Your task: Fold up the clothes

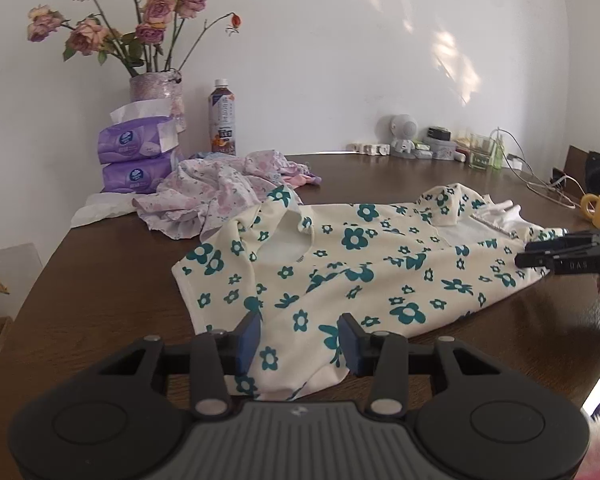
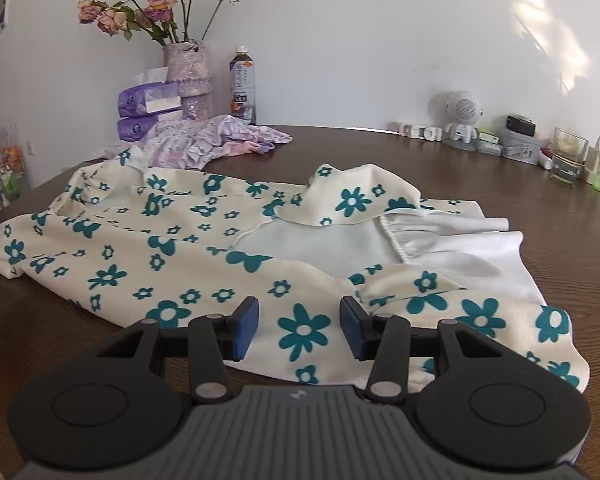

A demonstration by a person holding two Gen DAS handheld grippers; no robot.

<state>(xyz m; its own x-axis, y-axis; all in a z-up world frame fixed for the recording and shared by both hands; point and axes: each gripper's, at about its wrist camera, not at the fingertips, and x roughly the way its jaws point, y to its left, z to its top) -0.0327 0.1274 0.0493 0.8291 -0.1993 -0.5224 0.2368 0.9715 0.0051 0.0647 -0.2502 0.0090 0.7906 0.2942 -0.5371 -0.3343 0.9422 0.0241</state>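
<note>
The flowered garment (image 1: 352,276) is spread on the brown worktop (image 1: 100,280), its long axis running from the lower left to the right edge of the left wrist frame. The left tongs (image 1: 299,340) are held spread over the near hem at the bottom centre of that frame, nothing being pinched. The right tongs (image 2: 299,328) are likewise spread, poised just above the cloth at the lower centre of the right wrist frame, beside the white lining (image 2: 452,248) turned out at centre right. Each end of the garment is thus fronted by one tool, and neither is judged nearer overall. Contact between pads and fabric cannot be told. A lilac garment (image 1: 216,196) lies bunched behind, in the upper left. The garment's sleeves and its underside are hidden by folds.
</note>
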